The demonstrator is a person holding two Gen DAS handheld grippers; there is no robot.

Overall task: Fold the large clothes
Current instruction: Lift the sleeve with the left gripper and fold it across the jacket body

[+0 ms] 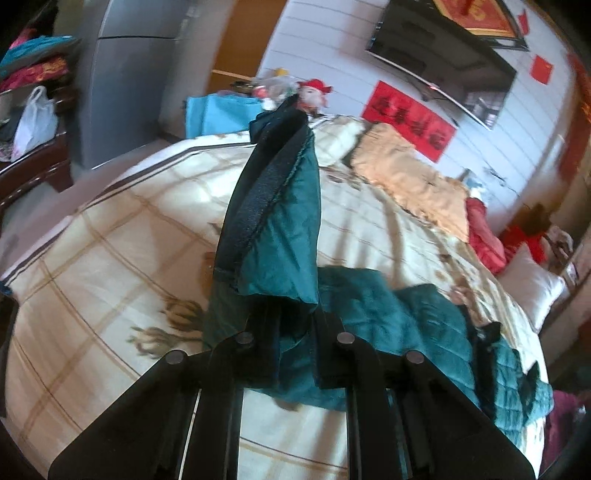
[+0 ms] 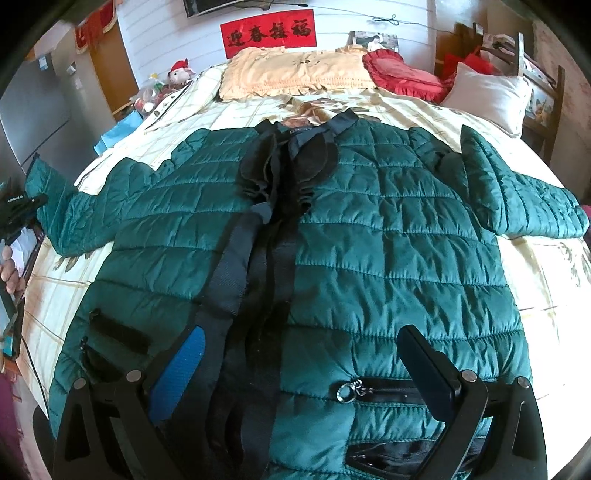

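Here, a teal quilted puffer jacket (image 2: 369,236) lies front-up across a bed (image 2: 535,280) covered in a cream plaid bedspread, filling the centre of the right wrist view, collar toward the top of the frame and hem at the bottom. Its dark front placket (image 2: 258,266) runs down the middle, and 2 sleeves spread toward the left and right edges. The right gripper (image 2: 306,369) hangs over the hem with its jaws spread wide (1 blue-padded finger (image 2: 184,369) at lower left, 1 dark finger (image 2: 424,373) at lower right), pinching nothing; a zip pull ring (image 2: 345,391) glints between them.

In the left wrist view the left gripper (image 1: 291,354) is pressed together on the jacket's cuffed sleeve (image 1: 273,206), which stands up through the centre of the frame, black cuff (image 1: 280,118) at the top, lifted off the bedspread. The rest of the jacket trails away at lower right of that frame, somewhat blurred.

At the head of the bed, a yellow frilled pillow (image 2: 295,74) sits at top centre of the right wrist view, a red pillow (image 2: 402,74) and a white one (image 2: 491,96) to its right, a red banner (image 2: 269,33) on the wall above.
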